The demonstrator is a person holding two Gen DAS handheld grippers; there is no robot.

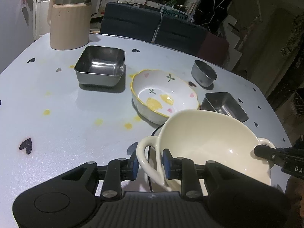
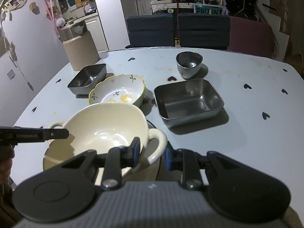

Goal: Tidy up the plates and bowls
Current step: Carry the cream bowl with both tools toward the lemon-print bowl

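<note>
A cream bowl (image 1: 209, 138) (image 2: 106, 125) with two loop handles is tilted low over the near edge of the table (image 1: 57, 114); I cannot tell whether it rests there. My left gripper (image 1: 151, 161) is shut on its left handle (image 1: 141, 152), with one pad outside the loop and one inside the bowl wall. My right gripper (image 2: 152, 153) is shut the same way on the right handle (image 2: 158, 140). Each gripper's tip shows in the other view, the right (image 1: 266, 152) and the left (image 2: 57, 133). A white flowered bowl (image 1: 165, 95) (image 2: 117, 91) with a yellow rim stands just behind.
Steel ware stands on the table: a square tray (image 1: 100, 66) (image 2: 87, 77), a rectangular tray (image 1: 224, 104) (image 2: 188, 98) and a round cup (image 1: 204, 73) (image 2: 189, 64). A beige jug (image 1: 70, 24) (image 2: 79, 51) is far left. Dark chairs (image 1: 131, 20) line the far side. A black cable (image 1: 154, 131) runs under the bowl.
</note>
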